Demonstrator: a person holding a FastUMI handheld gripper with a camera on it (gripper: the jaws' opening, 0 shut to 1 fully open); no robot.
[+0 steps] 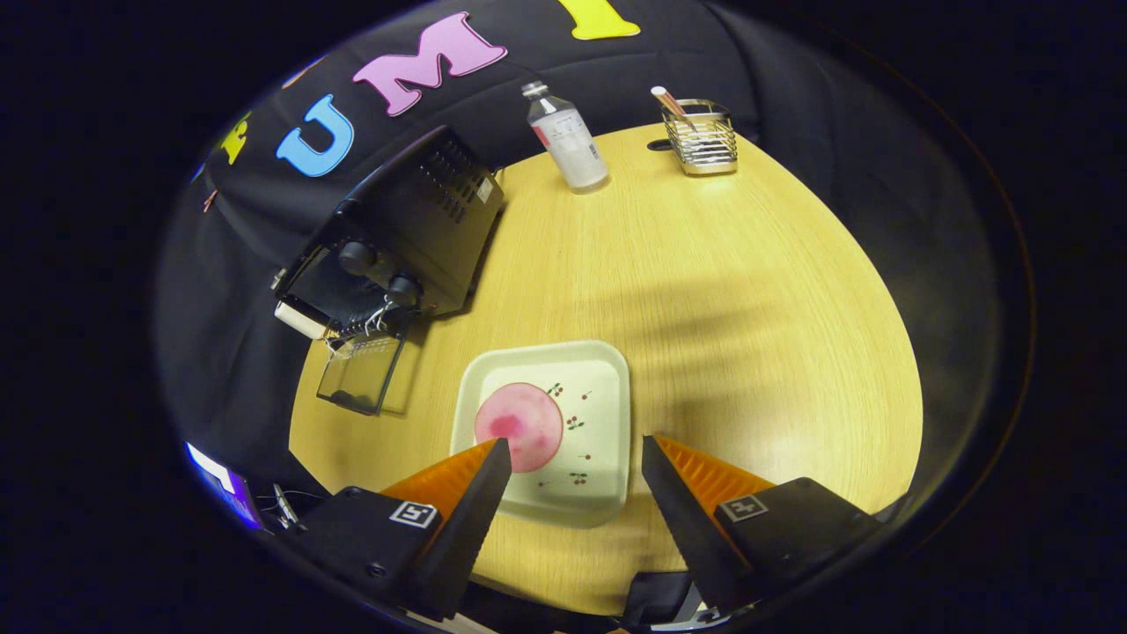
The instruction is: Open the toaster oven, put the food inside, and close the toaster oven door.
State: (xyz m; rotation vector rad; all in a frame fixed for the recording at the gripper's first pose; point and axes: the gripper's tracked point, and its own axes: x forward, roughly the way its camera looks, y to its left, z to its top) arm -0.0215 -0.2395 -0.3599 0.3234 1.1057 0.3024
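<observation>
A black toaster oven (pixel 405 229) stands on the wooden table to the left, far beyond my fingers. Its glass door (pixel 361 374) hangs folded down and open, showing the rack inside. A round pink slice of food (pixel 519 426) lies on a square white plate (pixel 599 370) with small cherry prints. My gripper (pixel 577 453) hovers above the near side of the plate, open, with nothing between the fingers. The left fingertip (pixel 495 467) sits just beside the pink slice; whether it touches the slice I cannot tell.
A clear plastic bottle (pixel 568 139) stands at the far side of the table. To its right sits a wire holder (pixel 702 136) with a stick in it. Black cloth surrounds the round table (pixel 748 291). A lit screen (pixel 224 484) shows low at the left.
</observation>
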